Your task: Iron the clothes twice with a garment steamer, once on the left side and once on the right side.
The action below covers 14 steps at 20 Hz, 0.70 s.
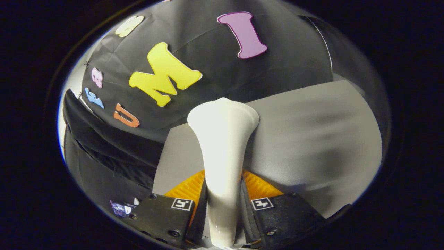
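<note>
No readable words, brands or numbers found. Two square black-and-white coded markers noted on gripper (pixel 222 194) finger housings: left marker (pixel 182 203) at 7 o'clock from garment steamer (pixel 222 139) handle, right marker (pixel 262 203) at 5 o'clock; patterns only, no characters legible. Both fingers pressed against steamer handle held between them. Small printed item (pixel 119 208) seen at 9 o'clock from left marker; print too small and blurred to be read.

White garment steamer (pixel 222 146) stands upright at lower centre, flared head uppermost; dark garment (pixel 104 152) hangs at left.
</note>
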Motion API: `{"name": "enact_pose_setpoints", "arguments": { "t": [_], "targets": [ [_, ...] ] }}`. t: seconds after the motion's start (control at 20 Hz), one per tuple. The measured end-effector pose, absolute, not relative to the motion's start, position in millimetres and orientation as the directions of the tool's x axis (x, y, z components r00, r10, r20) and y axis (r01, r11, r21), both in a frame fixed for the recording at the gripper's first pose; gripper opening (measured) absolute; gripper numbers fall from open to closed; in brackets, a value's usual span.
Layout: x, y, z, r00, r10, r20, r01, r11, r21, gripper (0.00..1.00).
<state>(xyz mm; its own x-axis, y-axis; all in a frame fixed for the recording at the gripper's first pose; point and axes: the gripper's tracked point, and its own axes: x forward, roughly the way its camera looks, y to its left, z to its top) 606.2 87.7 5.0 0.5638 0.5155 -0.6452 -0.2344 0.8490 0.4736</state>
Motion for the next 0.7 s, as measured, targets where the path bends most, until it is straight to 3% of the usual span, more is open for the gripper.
{"name": "enact_pose_setpoints", "arguments": {
  "t": [0.2,0.7],
  "targets": [
    [607,88,8,0.578,0.51,-0.637,-0.231,0.851,0.472,0.44],
    [583,95,44,0.632,0.548,-0.548,-0.351,0.832,0.429,0.39]
  ]
}}
